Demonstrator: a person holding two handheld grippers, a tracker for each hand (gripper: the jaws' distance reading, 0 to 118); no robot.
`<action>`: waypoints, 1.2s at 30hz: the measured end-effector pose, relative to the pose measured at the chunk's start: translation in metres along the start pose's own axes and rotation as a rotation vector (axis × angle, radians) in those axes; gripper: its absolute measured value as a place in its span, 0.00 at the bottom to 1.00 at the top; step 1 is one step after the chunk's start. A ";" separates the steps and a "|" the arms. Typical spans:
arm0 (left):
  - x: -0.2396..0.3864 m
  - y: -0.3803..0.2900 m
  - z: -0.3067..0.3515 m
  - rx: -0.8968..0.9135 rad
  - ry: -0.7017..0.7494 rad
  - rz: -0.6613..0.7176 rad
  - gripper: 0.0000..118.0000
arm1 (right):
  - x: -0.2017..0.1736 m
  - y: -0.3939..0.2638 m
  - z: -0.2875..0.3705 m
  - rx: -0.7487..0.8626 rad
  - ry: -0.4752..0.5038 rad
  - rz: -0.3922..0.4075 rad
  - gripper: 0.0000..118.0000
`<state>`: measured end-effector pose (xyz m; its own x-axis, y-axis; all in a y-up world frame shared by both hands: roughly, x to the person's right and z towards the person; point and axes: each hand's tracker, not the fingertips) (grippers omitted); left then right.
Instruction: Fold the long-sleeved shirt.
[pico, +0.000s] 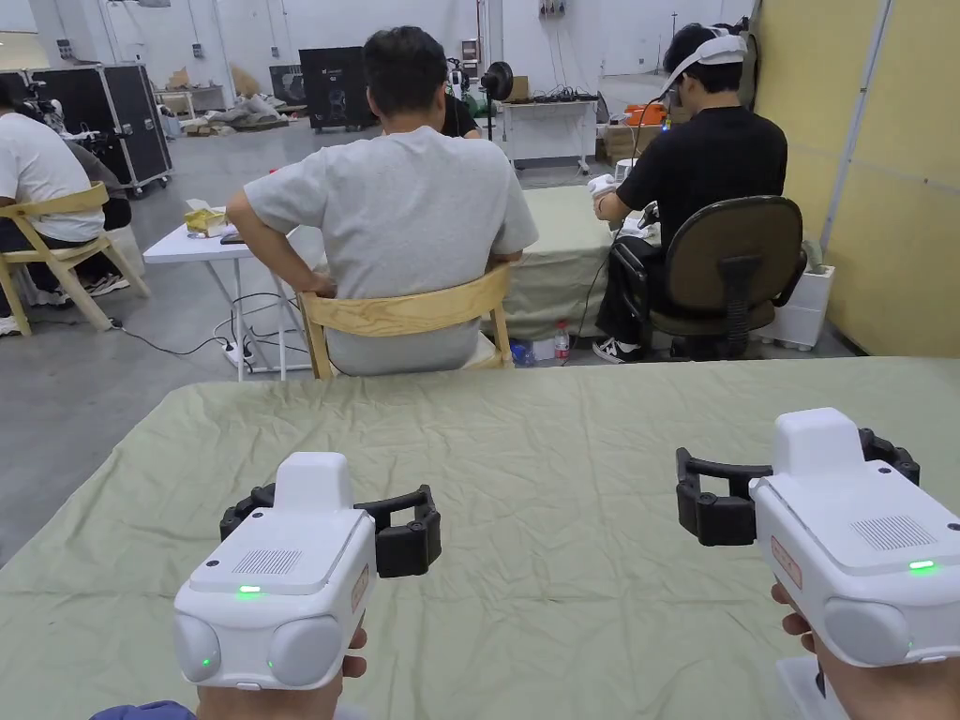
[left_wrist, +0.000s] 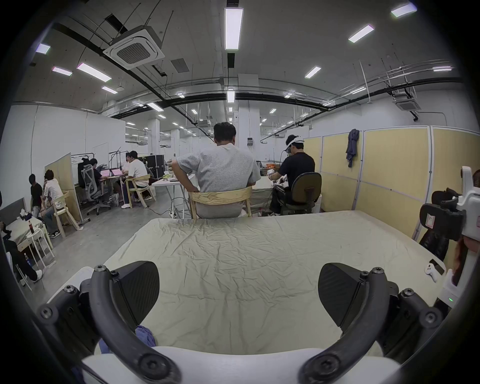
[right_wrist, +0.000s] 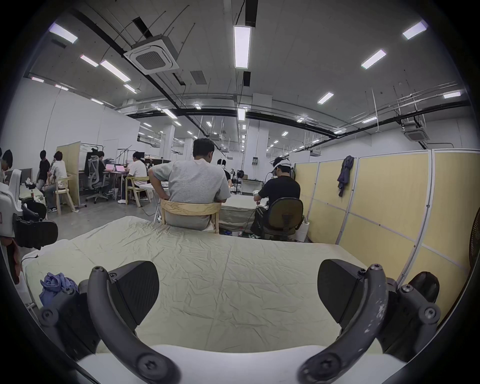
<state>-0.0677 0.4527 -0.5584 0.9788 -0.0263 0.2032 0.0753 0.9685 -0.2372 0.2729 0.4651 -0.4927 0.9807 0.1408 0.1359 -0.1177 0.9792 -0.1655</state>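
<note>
A crumpled blue garment (right_wrist: 55, 283) lies bunched at the near left corner of the table; in the left gripper view a bit of this blue garment (left_wrist: 144, 335) peeks out beside the left jaw. The table wears a wrinkled pale green cover (pico: 562, 450). My left gripper (pico: 333, 511) (left_wrist: 239, 288) hovers over the near left of the cover, jaws wide apart and empty. My right gripper (pico: 797, 469) (right_wrist: 237, 285) hovers over the near right, also open with nothing between its jaws. Each is held in a hand.
A person in a grey shirt (pico: 403, 216) sits on a wooden chair right behind the table's far edge. Another person in black (pico: 703, 159) sits on an office chair further right. Yellow partitions (pico: 891, 187) line the right side. A white controller (left_wrist: 432, 271) rests at the table's right edge.
</note>
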 end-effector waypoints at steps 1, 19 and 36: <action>0.000 0.000 0.000 0.000 0.001 -0.001 1.00 | 0.000 0.000 0.000 0.000 -0.001 0.002 1.00; 0.002 0.000 0.000 -0.004 -0.001 -0.004 1.00 | -0.001 0.000 -0.001 -0.004 0.002 0.004 1.00; 0.009 -0.003 -0.001 0.029 -0.003 0.040 0.00 | 0.004 0.003 0.001 -0.040 0.079 -0.112 0.01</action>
<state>-0.0593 0.4496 -0.5567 0.9804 0.0132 0.1965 0.0305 0.9755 -0.2180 0.2761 0.4688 -0.4921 0.9967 0.0174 0.0791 -0.0018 0.9813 -0.1925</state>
